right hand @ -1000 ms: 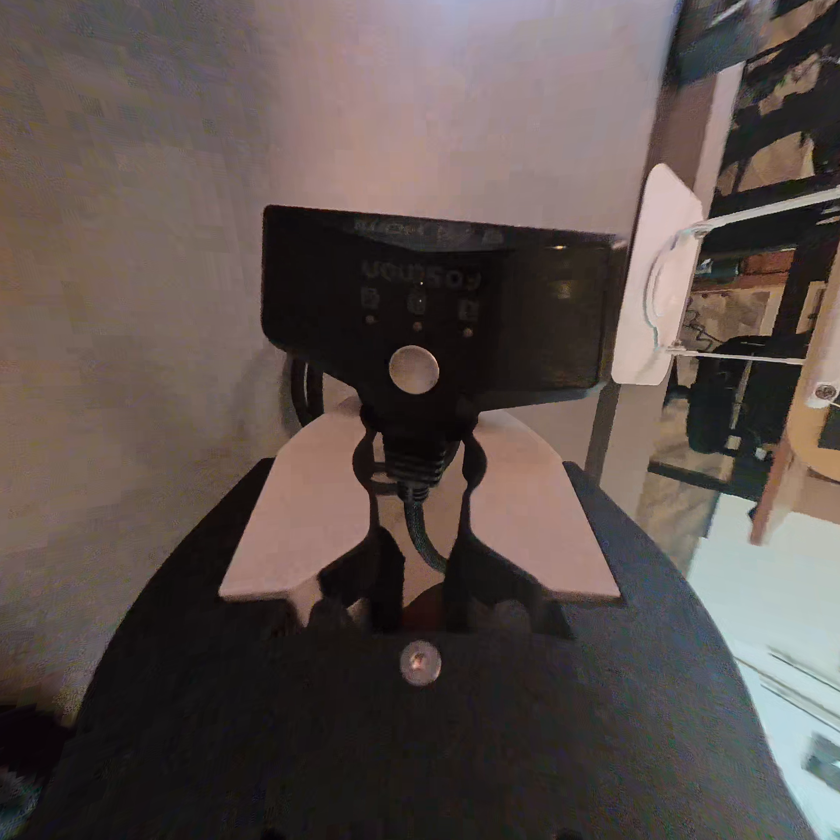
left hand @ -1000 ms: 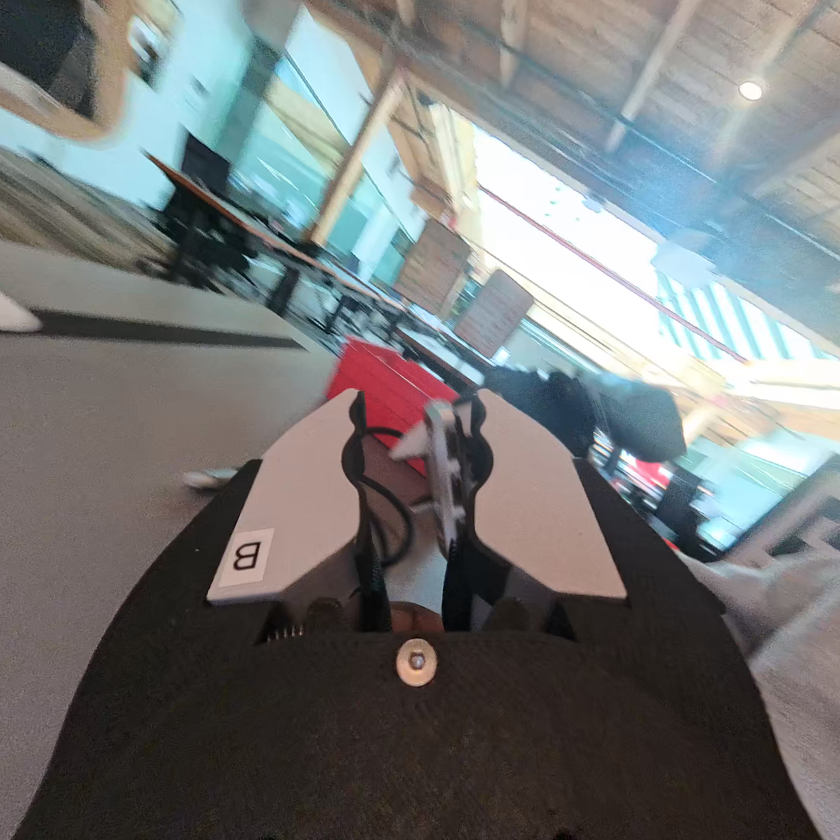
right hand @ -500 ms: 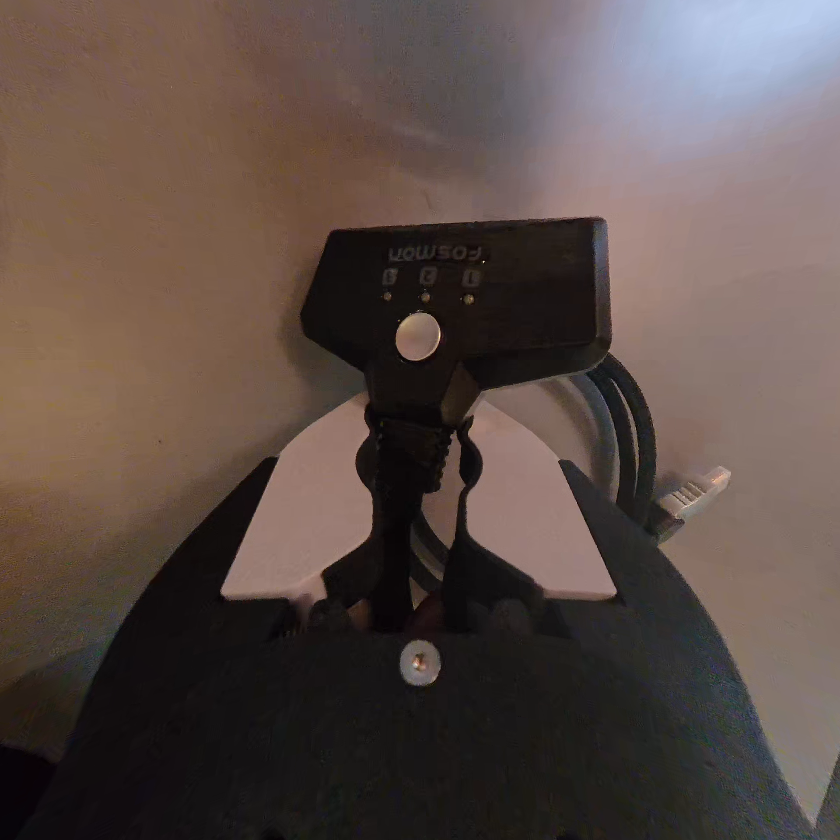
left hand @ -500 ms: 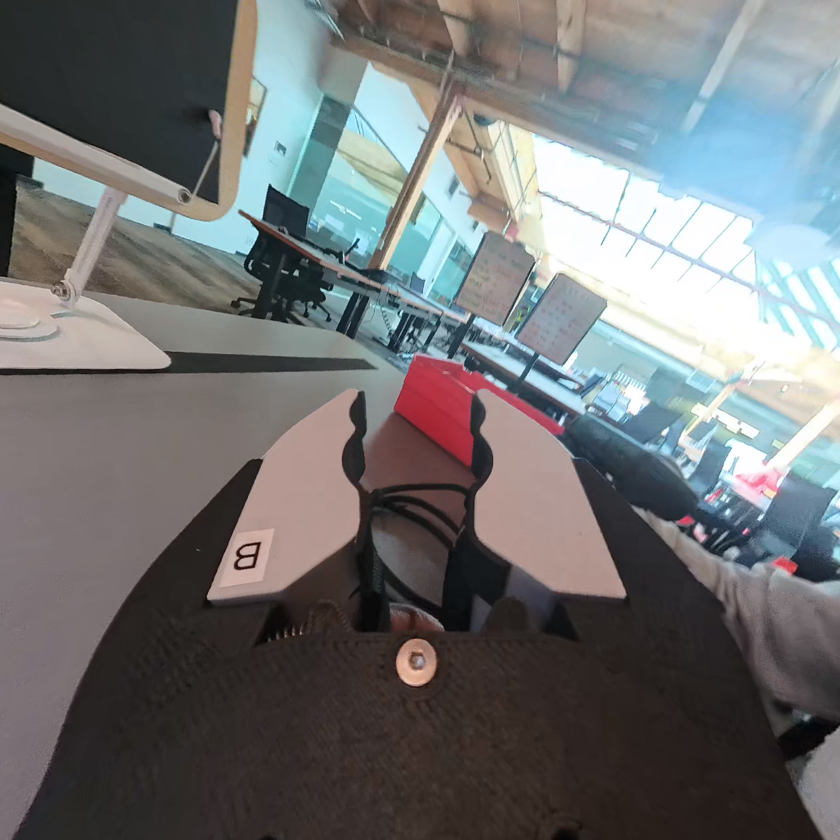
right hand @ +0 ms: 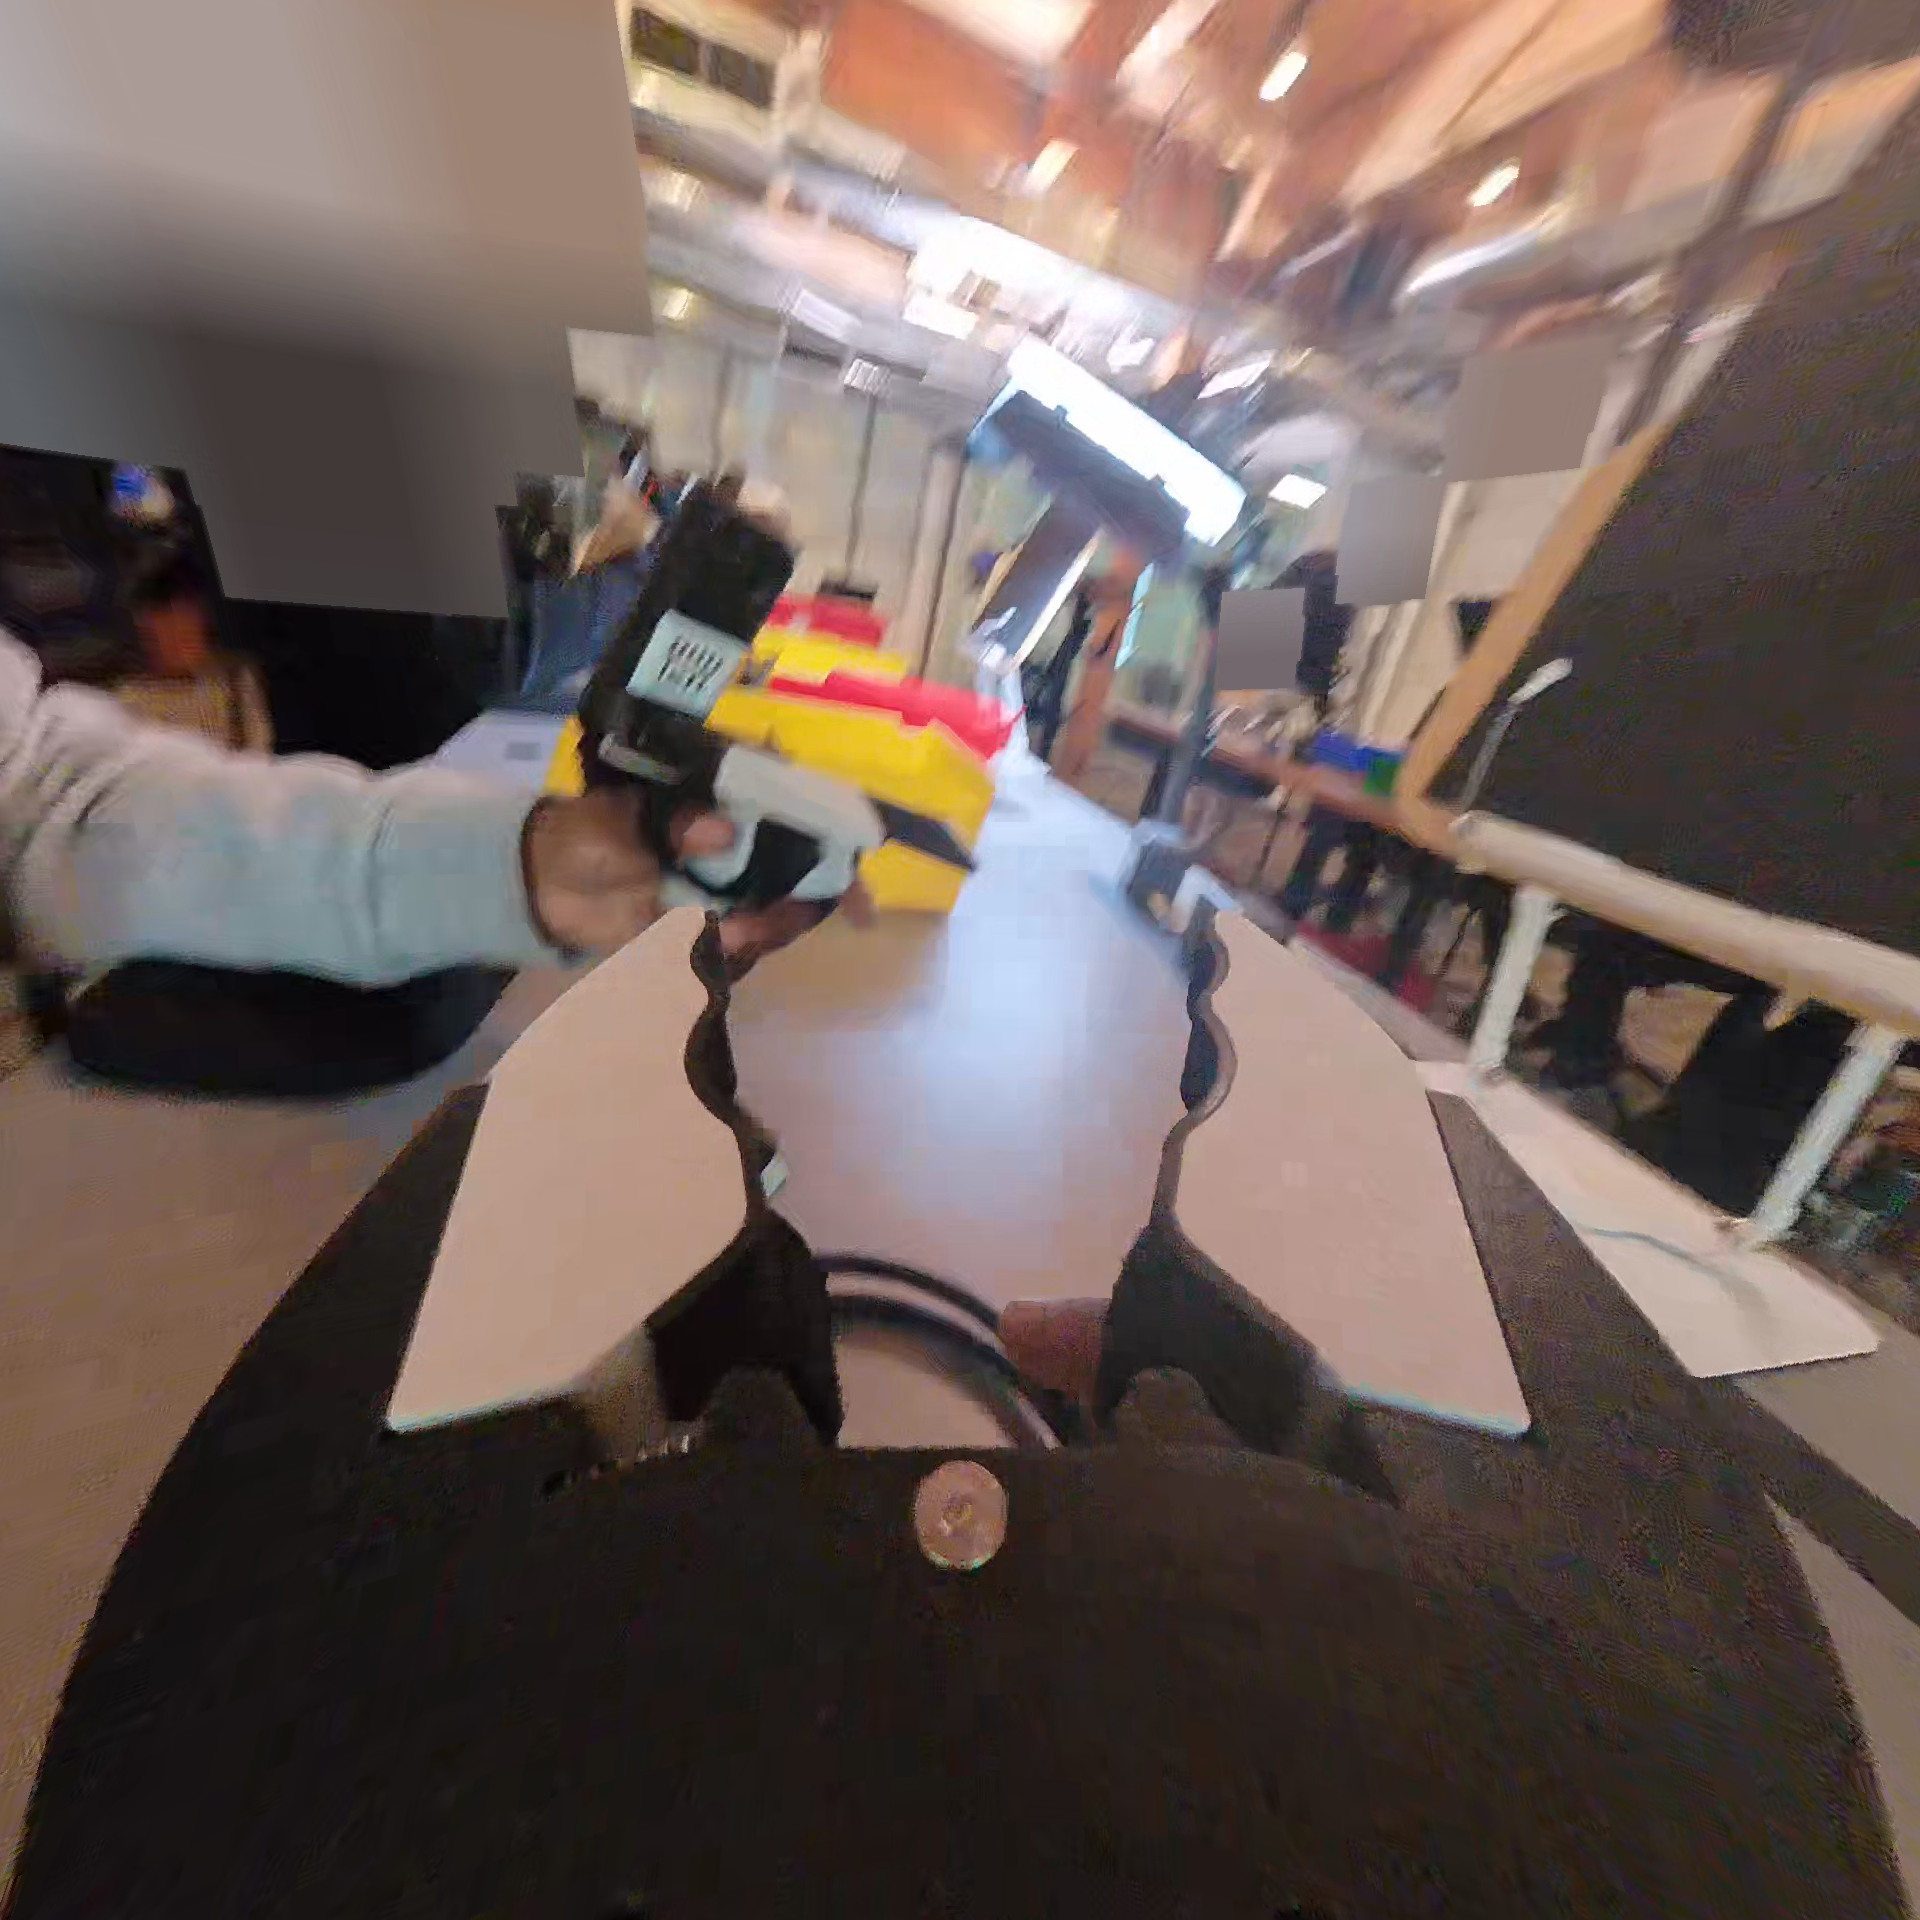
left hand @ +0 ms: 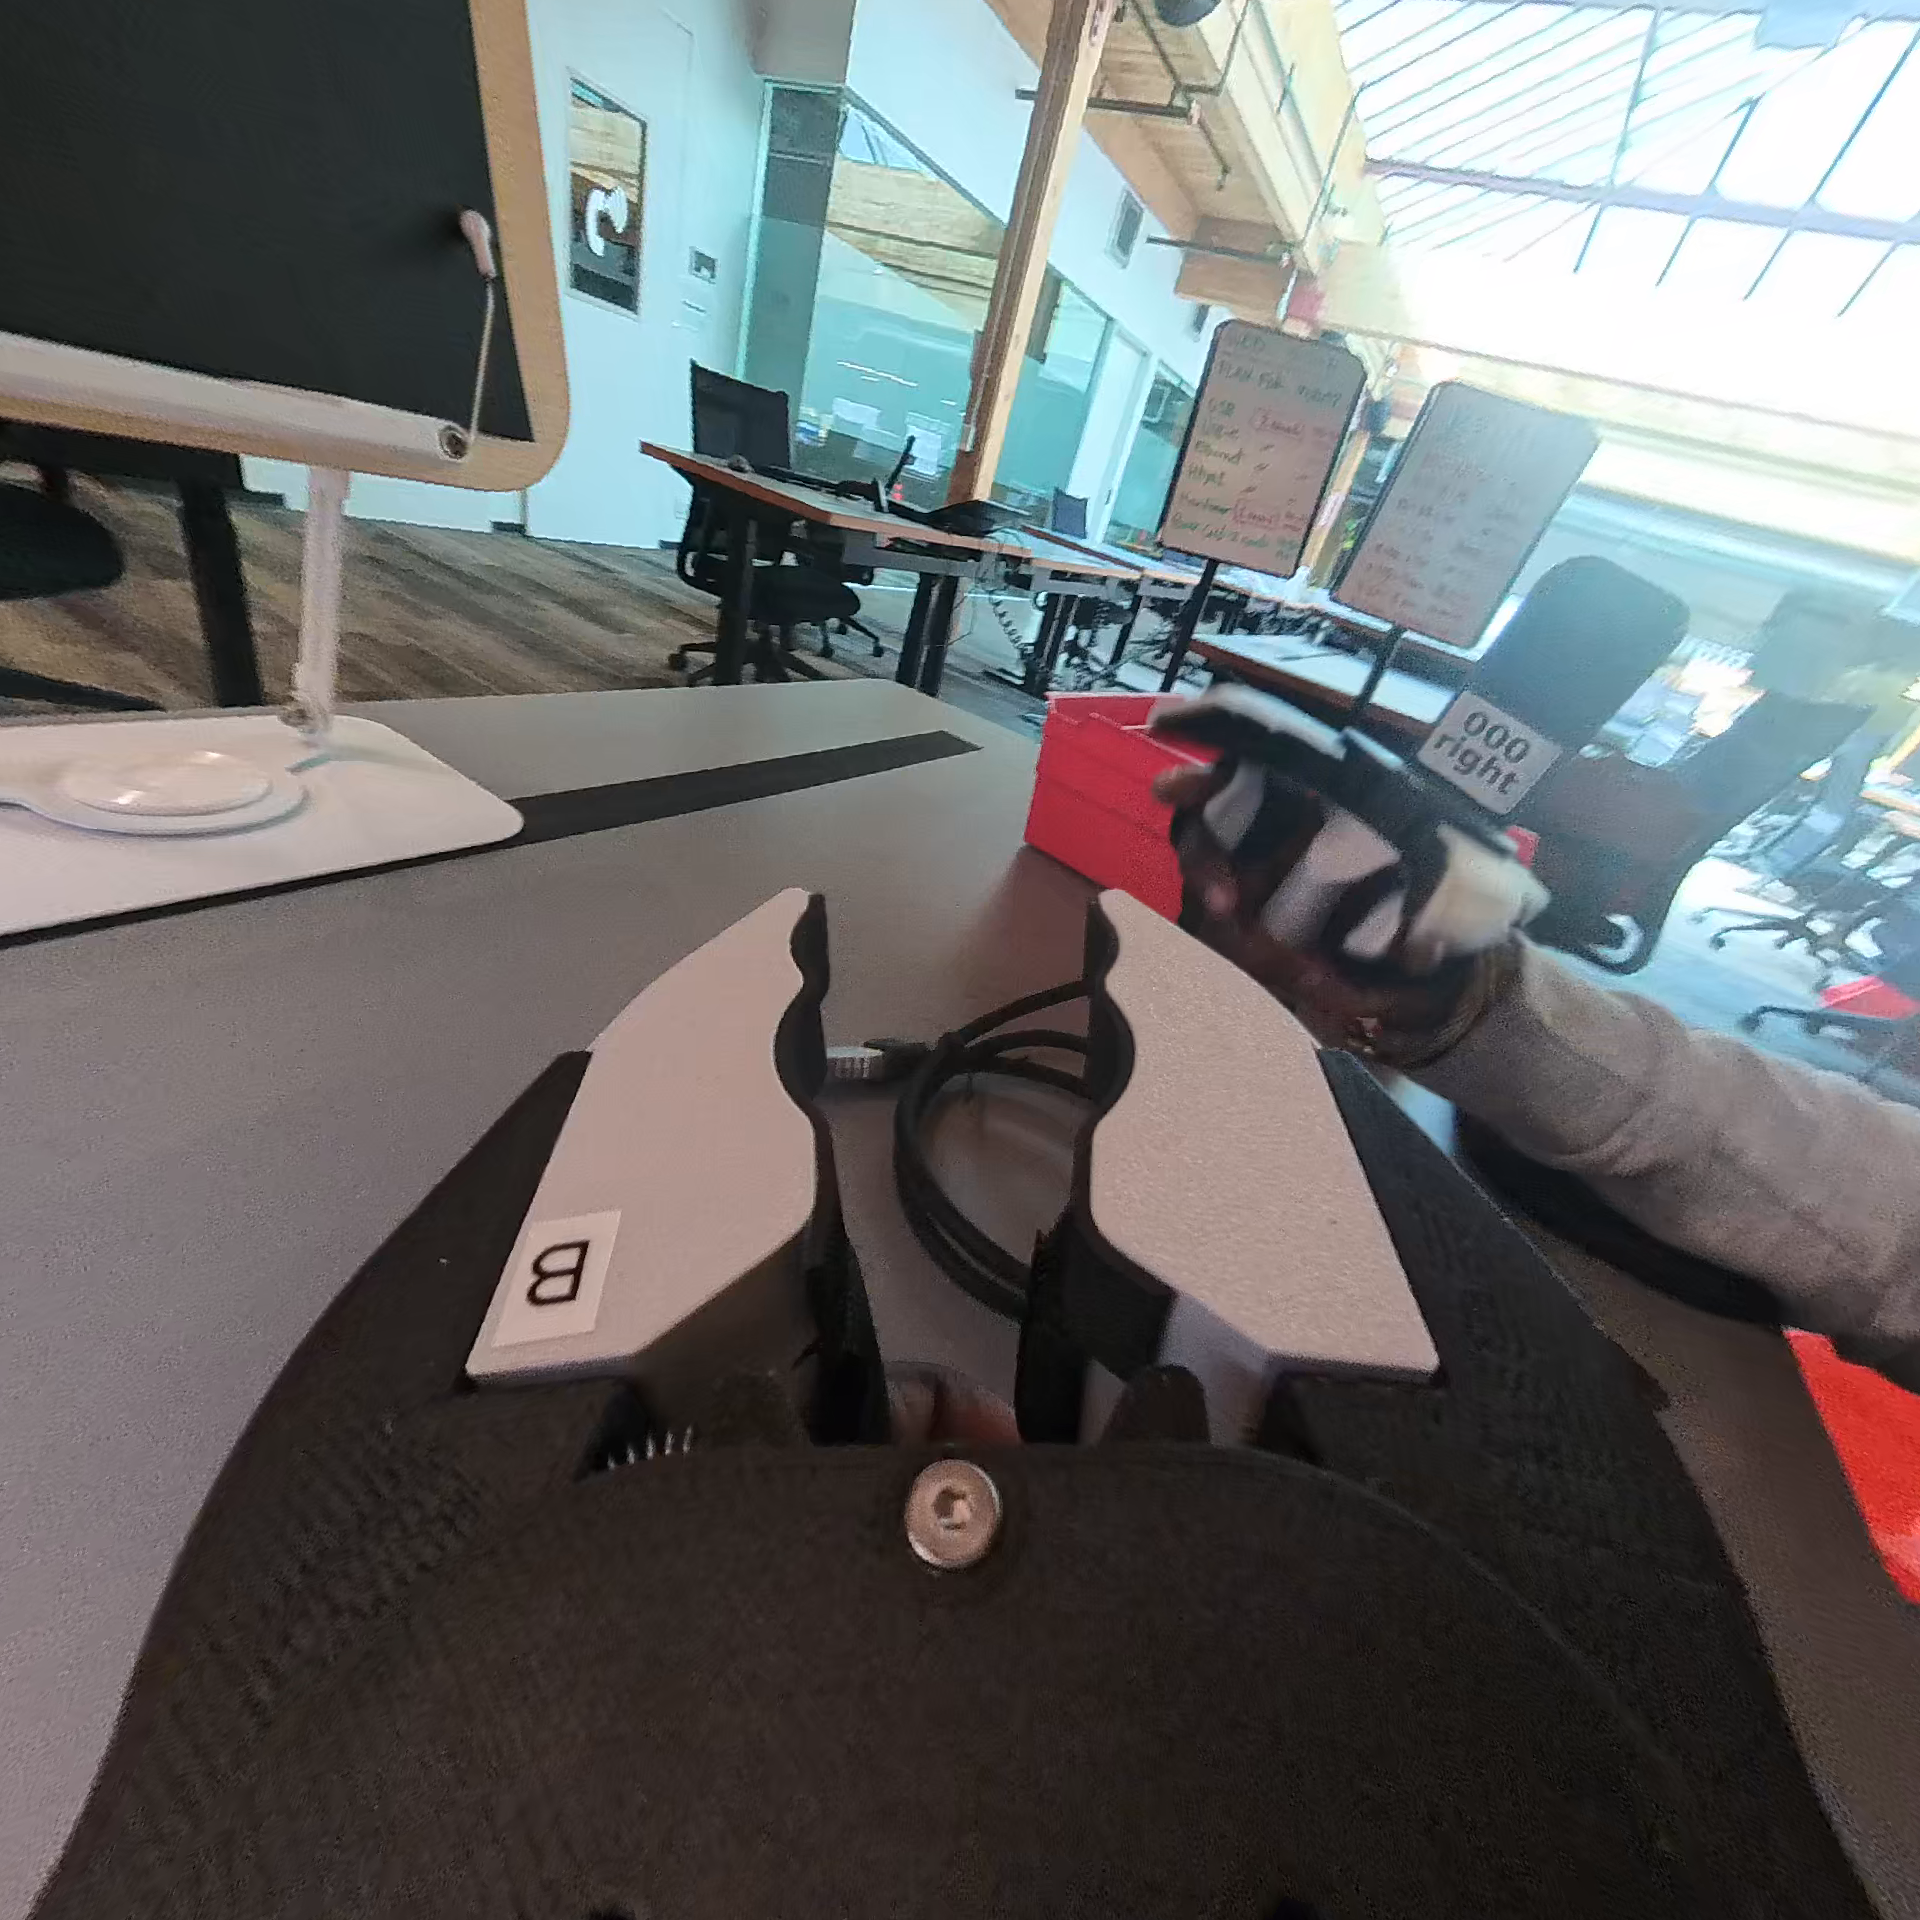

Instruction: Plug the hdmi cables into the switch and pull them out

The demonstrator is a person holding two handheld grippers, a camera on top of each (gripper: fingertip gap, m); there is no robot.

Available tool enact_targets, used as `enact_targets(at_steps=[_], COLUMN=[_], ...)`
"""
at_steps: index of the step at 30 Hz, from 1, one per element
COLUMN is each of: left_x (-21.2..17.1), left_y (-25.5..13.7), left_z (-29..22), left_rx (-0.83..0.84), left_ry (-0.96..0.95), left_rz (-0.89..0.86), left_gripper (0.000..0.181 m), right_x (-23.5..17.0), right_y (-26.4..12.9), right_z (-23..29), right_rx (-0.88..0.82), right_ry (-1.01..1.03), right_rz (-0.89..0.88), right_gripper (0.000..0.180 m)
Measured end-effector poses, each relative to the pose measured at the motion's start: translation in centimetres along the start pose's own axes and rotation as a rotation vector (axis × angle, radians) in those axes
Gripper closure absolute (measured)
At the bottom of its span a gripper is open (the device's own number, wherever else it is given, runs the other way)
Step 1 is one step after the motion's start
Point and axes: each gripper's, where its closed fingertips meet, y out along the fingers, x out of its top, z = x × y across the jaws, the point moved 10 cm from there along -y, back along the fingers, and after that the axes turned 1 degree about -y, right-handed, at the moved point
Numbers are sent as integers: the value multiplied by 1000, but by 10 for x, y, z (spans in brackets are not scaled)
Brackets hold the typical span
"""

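A coil of black HDMI cable [left hand: 920, 1164] lies on the grey table [left hand: 312, 1039], seen through the gap between my left gripper's fingers. Its silver plug [left hand: 852, 1065] points left. My left gripper [left hand: 954, 914] is open and empty, just above the coil. My right gripper [right hand: 956, 925] is open wide and empty. A loop of black cable [right hand: 904, 1283] shows low between its fingers. The switch is not in either view. Each gripper shows in the other's view, held in a hand: the right one [left hand: 1351, 831], the left one [right hand: 727, 790].
A red box [left hand: 1101, 810] stands on the table beyond the coil. A white stand base [left hand: 208, 810] holds a black board [left hand: 208, 187] at the left. Yellow and red bins [right hand: 883, 769] stand at the table's far end. A grey sleeve [left hand: 1662, 1143] reaches in from the right.
My right gripper has let go of the switch's cable, opened wide and swung up away from the table. The switch has left its view. My left gripper stays open over the coil.
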Motion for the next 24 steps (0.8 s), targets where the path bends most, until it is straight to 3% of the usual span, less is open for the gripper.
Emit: enact_targets(at_steps=[3,5,9,12,15,19,21,24], left_x=[0,1,13,32,55,93,105,102], left_y=[0,0,-8,-36,-89,-191,-241,-300], left_z=[-2,-6,-23,-38,-43,-30,-14,23], left_rx=[49,77,108,180,317,681,839,1174], left_ry=[112,210,461,615,618,599,501,336], left_rz=[27,50,78,19,-13,31,135,448], left_gripper=[133,132,130,129,129,130,132,132], right_x=[2,2,6,10,14,17,16,14], right_y=[-22,-33,-38,-33,-28,-24,-21,-17], right_z=[-15,-19,-20,-15,-12,-11,-12,-12], right_rx=[-304,-440,-496,-476,-458,-457,-451,-447], right_ry=[31,-4,-64,-141,-192,-198,-200,-209], right_rz=[-300,-388,-399,-350,-308,-300,-285,-263], right_gripper=[92,90,89,90,90,92,94,95])
